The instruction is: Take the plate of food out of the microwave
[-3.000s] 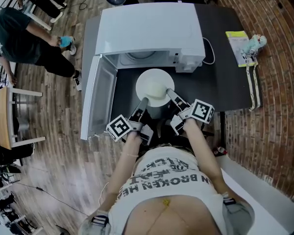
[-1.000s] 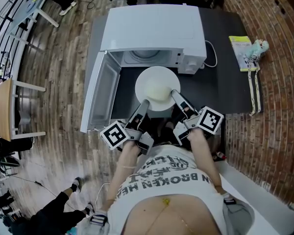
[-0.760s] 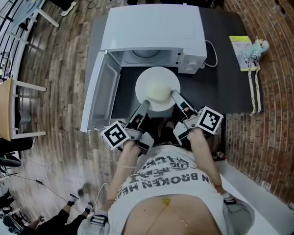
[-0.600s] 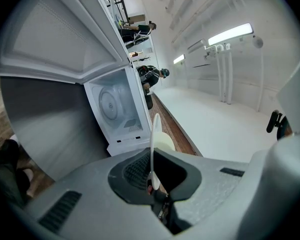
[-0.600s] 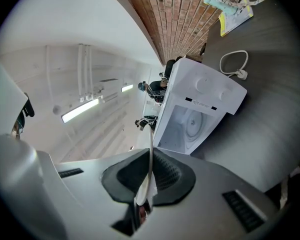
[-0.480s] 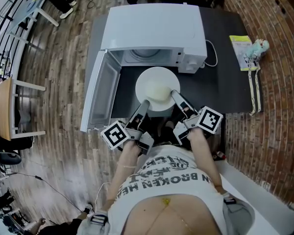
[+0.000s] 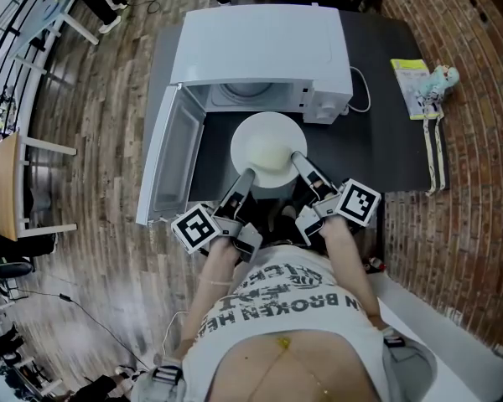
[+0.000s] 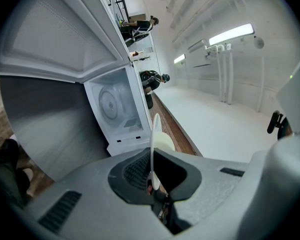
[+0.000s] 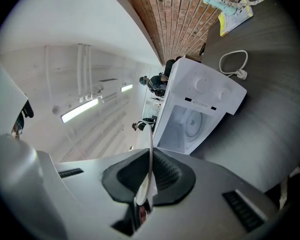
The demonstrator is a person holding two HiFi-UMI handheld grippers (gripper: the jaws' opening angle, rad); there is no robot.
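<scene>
The white plate point(image 7: 268, 149) with a pale mound of food is outside the white microwave point(image 7: 260, 48), just in front of its open cavity and above the dark table point(image 7: 386, 149). My left gripper point(image 7: 248, 175) is shut on the plate's near-left rim. My right gripper point(image 7: 297, 157) is shut on its near-right rim. In the left gripper view the plate point(image 8: 152, 139) shows edge-on between the pads of the left gripper point(image 8: 151, 186), with the empty cavity point(image 8: 115, 106) behind it. In the right gripper view the plate's rim point(image 9: 150, 154) sits in the right gripper point(image 9: 142, 199).
The microwave door point(image 7: 169, 166) stands open to the left, past the table edge. A cable point(image 7: 359, 90) lies right of the microwave. A booklet point(image 7: 409, 78) and a small toy point(image 7: 443, 77) rest at the table's far right. A wooden table point(image 7: 4, 191) stands at the left.
The plate and both grippers have stayed almost still in front of the microwave. A person walking at the lower left has gone out of view.
</scene>
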